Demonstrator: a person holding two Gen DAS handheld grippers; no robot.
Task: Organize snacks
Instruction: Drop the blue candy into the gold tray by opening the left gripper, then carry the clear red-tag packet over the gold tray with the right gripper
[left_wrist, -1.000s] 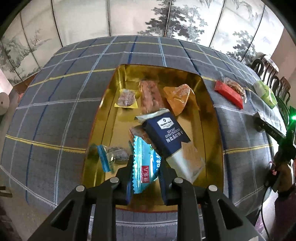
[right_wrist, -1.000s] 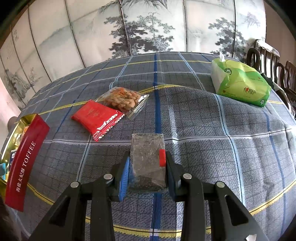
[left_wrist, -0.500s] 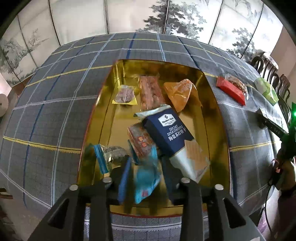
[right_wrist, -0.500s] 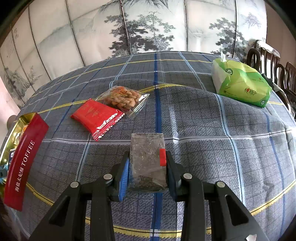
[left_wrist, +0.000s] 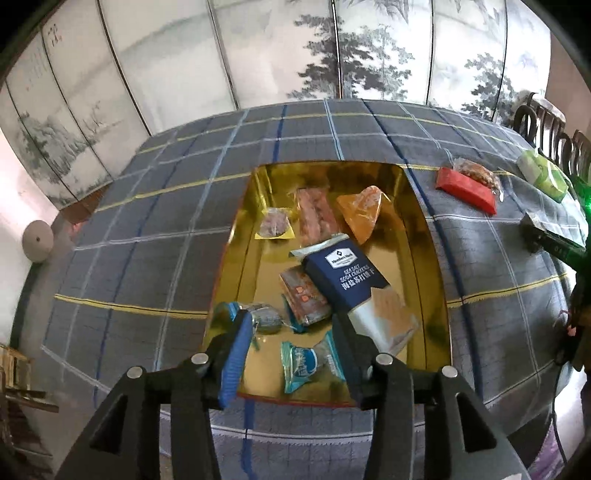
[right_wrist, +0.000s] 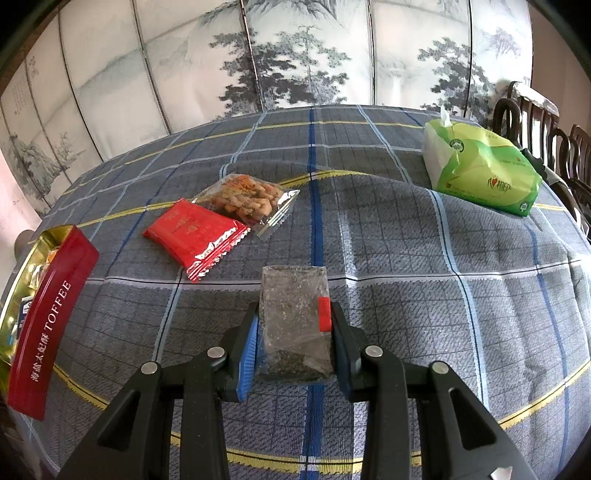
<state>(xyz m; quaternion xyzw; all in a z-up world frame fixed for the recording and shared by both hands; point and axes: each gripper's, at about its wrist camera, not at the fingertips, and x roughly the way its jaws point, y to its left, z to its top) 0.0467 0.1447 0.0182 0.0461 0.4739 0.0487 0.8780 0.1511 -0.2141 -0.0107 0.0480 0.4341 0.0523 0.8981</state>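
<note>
The left tool (left_wrist: 291, 354) is wide above a teal snack (left_wrist: 310, 363) at the tin's (left_wrist: 430, 280) lower edge; the right tool (right_wrist: 293, 341) holds a clear packet (right_wrist: 293, 317).

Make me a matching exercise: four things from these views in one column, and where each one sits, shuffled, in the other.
Things:
1. teal snack packet
2. dark clear packet
3. red foil packet
4. navy cracker pack

Places:
A. between the right gripper's fingers
B. on the tablecloth, beside the clear bag of fried snacks
C. in the gold tin, near its middle
D. in the gold tin, below the open left gripper

Pairs: 1-D, 2-A, 3-B, 4-C
</note>
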